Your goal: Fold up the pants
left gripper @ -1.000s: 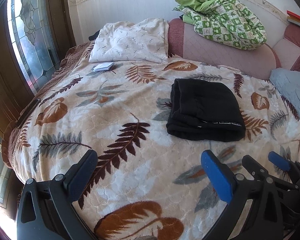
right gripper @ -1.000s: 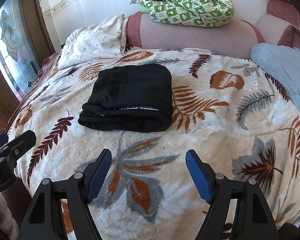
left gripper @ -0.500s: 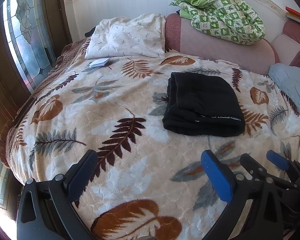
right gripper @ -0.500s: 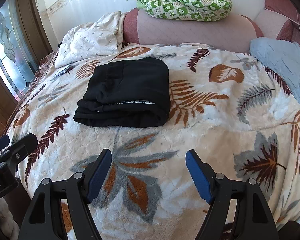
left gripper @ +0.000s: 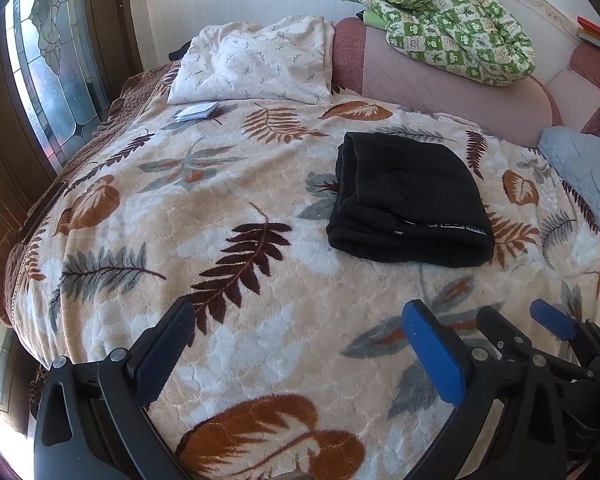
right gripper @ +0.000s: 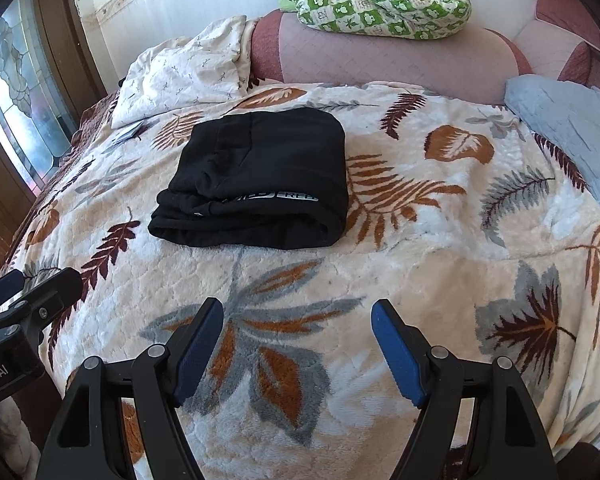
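Both tools have drawn back slightly toward the near edge of the bed since a second ago, while the black pants (right gripper: 256,178) have not shifted. They lie folded into a compact bundle on the leaf-print blanket (right gripper: 420,248), toward the far middle of the bed, in front of the pink headboard (right gripper: 380,56). The left tool (left gripper: 300,348) hangs spread and empty over the near blanket; the right tool (right gripper: 298,348) is likewise spread, holding nothing, well apart from the bundle. The fold looks finished. The risk now is a needless further touch: a fingertip catching the loose left-hand layers could drag the stack open, since the plush blanket gives soft, uneven support.
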`<state>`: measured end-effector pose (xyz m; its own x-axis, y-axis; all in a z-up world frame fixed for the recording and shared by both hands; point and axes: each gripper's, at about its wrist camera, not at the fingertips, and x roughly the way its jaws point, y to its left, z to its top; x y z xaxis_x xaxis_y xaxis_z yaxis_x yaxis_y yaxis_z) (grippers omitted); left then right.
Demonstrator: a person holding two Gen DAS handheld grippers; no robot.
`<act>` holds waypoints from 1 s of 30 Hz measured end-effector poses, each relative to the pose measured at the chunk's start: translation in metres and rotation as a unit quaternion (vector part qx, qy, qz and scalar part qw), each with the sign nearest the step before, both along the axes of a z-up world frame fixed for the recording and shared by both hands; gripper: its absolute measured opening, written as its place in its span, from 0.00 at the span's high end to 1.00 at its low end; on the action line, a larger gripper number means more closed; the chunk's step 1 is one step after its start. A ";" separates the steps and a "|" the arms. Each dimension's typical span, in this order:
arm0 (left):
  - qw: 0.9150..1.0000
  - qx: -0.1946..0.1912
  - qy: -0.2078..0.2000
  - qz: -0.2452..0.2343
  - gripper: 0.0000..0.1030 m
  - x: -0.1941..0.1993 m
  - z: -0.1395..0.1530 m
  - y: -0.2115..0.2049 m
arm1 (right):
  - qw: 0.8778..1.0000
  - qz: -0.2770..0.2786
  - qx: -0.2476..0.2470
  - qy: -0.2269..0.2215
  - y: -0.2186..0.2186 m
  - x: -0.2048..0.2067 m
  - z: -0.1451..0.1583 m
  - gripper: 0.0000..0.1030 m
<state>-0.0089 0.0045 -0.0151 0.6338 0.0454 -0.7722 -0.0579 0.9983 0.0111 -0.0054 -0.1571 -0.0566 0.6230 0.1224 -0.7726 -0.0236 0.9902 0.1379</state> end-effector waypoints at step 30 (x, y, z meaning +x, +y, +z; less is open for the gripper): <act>0.999 -0.039 0.025 0.010 0.00 0.010 -0.014 0.016 | 0.999 0.031 -0.032 0.007 0.028 0.016 0.000 0.21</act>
<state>0.0011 0.0210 -0.0293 0.5941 -0.0034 -0.8044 -0.0797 0.9948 -0.0630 0.0106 -0.1291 -0.0567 0.6047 0.1109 -0.7887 -0.0831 0.9936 0.0760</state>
